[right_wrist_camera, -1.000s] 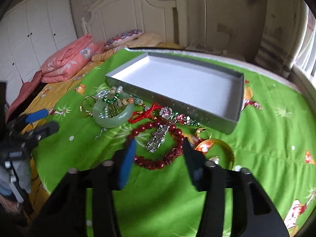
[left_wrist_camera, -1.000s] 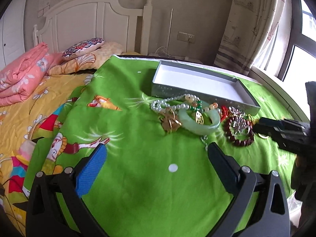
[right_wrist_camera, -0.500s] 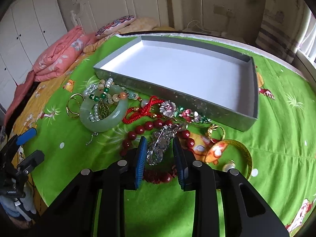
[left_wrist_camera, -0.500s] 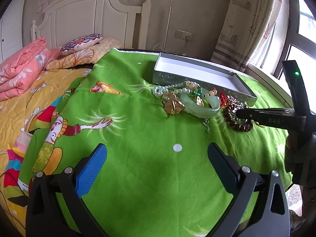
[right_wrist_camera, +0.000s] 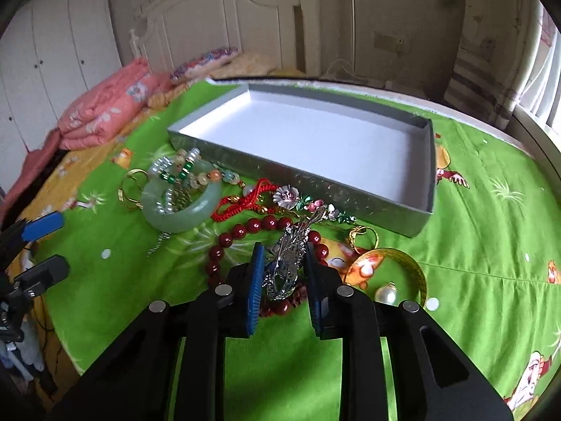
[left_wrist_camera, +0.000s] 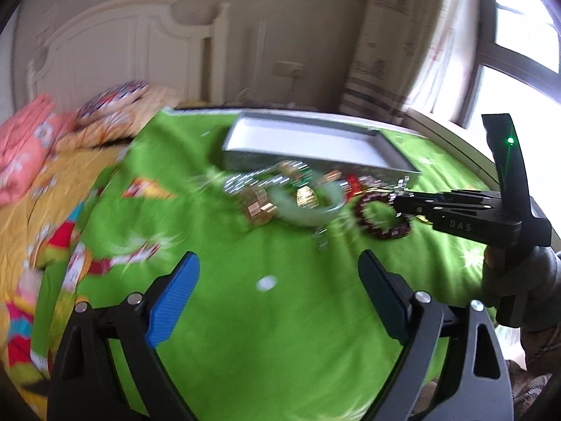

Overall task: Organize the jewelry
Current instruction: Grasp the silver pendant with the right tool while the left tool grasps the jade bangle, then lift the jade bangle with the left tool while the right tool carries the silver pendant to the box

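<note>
Jewelry lies heaped on the green bedcover in front of an empty silver box (right_wrist_camera: pixel 298 179) (left_wrist_camera: pixel 245 158). My right gripper (right_wrist_camera: pixel 284 245) (left_wrist_camera: pixel 399 203) is closing, and its pads press a silver filigree ornament (right_wrist_camera: pixel 284 266) that stands between them, over a dark red bead bracelet (right_wrist_camera: pixel 245 228) (left_wrist_camera: pixel 382 233). Left of it lie a pale jade bangle (right_wrist_camera: pixel 182 214) (left_wrist_camera: pixel 315 210) with beaded strands and a red cord (right_wrist_camera: pixel 242 203). To the right sit a gold bangle (right_wrist_camera: pixel 413 270) and a pearl (right_wrist_camera: pixel 385 294). My left gripper (left_wrist_camera: pixel 277 256) (right_wrist_camera: pixel 59 244) hovers short of the heap, jaws wide but closing, with nothing between them.
A folded pink quilt (right_wrist_camera: pixel 101 115) and a patterned pillow (right_wrist_camera: pixel 207 59) lie at the head of the bed by the white headboard (right_wrist_camera: pixel 228 10). A curtain (left_wrist_camera: pixel 403 45) and window bound the right side. Green cover stretches bare right of the box (right_wrist_camera: pixel 491 182).
My right gripper came down over the red bracelet and its jaws narrowed from wide apart onto the silver ornament. The left view swung slightly and blurred, its jaws a little narrower.
</note>
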`<action>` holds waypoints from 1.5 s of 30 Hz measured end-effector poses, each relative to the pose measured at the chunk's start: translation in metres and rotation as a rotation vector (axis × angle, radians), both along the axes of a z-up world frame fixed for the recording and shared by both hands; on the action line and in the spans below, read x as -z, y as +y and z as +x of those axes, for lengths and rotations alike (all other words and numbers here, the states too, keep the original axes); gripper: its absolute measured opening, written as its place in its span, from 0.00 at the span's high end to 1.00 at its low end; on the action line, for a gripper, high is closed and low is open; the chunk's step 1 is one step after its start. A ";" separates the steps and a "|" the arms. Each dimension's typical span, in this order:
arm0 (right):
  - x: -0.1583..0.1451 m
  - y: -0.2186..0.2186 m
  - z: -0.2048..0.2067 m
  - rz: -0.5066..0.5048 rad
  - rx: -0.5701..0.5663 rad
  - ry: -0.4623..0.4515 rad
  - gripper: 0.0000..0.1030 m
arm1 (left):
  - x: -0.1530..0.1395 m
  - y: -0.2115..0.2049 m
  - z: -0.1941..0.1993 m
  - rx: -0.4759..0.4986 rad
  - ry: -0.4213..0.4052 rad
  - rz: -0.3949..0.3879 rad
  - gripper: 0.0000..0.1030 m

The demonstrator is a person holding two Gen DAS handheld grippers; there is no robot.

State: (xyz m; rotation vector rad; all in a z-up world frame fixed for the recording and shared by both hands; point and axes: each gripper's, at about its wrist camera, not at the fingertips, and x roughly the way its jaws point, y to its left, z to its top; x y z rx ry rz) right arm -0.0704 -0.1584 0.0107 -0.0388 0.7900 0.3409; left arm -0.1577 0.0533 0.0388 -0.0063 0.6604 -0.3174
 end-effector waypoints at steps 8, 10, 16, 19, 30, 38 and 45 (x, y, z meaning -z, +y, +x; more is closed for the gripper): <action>-0.003 -0.017 -0.016 0.069 -0.027 -0.041 0.77 | -0.006 -0.057 0.035 0.177 -0.005 0.141 0.26; -0.004 -0.021 -0.018 0.090 -0.032 -0.051 0.77 | -0.002 -0.066 0.045 0.212 0.014 0.160 0.34; -0.004 -0.026 -0.020 0.134 -0.042 -0.061 0.77 | 0.007 -0.077 0.064 0.278 0.070 0.156 0.53; -0.003 -0.027 -0.020 0.150 -0.050 -0.064 0.77 | 0.007 -0.092 0.067 0.310 0.061 0.220 0.55; -0.006 -0.032 -0.024 0.190 -0.063 -0.072 0.77 | 0.027 -0.114 0.118 0.428 0.241 0.322 0.80; -0.006 -0.038 -0.023 0.225 -0.056 -0.069 0.77 | 0.025 -0.083 0.123 0.479 0.325 0.067 0.87; -0.006 -0.037 -0.023 0.216 -0.046 -0.069 0.76 | -0.019 -0.037 0.117 0.528 0.308 -0.456 0.85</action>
